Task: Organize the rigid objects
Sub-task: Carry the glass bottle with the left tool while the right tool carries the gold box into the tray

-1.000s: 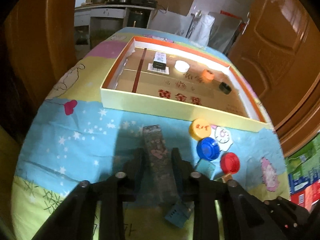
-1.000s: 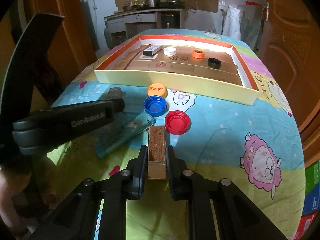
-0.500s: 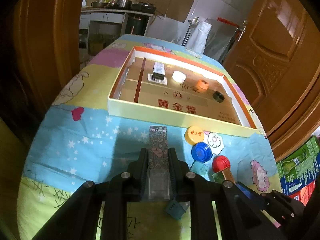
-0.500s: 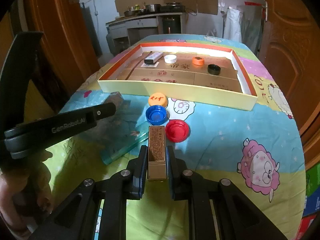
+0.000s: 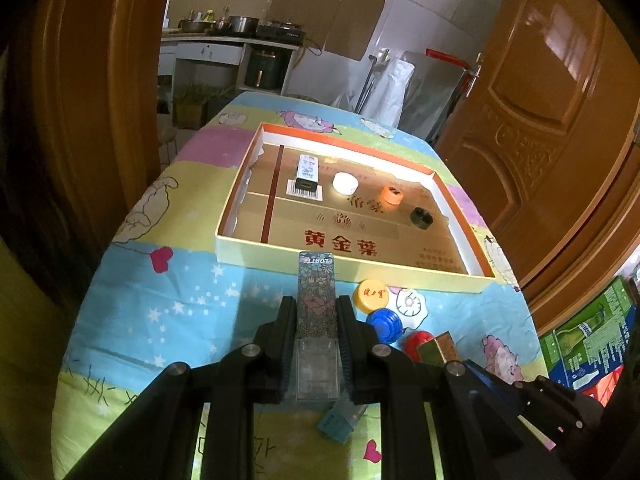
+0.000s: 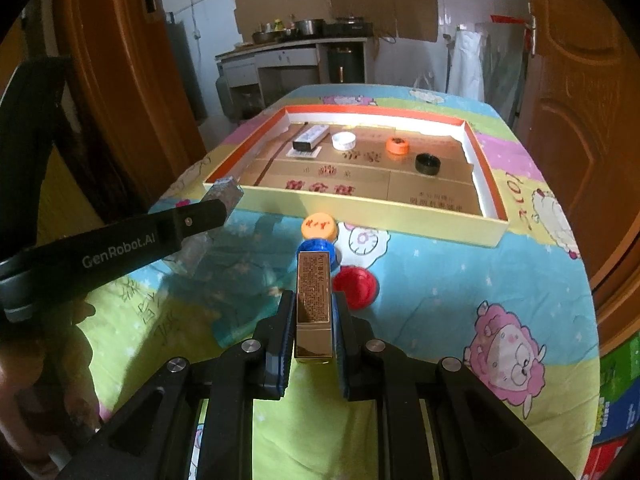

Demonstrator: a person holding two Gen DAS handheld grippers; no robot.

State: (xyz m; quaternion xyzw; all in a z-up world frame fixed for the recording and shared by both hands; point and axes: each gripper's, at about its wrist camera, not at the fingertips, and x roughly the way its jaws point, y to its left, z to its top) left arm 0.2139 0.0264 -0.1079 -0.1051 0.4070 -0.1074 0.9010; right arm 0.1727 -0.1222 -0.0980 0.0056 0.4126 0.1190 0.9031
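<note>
Both my grippers now lift clear of the tablecloth: left gripper [image 5: 316,316] clamps a floral box [image 5: 316,300], right gripper [image 6: 313,312] a gold box [image 6: 314,300], ready for the tray [image 5: 280,258].

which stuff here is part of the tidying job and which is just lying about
Part of the job:
- floral box in left tongs
- gold box in right tongs
- tray
- loose caps: yellow cap, blue cap, red cap

Lying about:
- pots
- green carton
</note>
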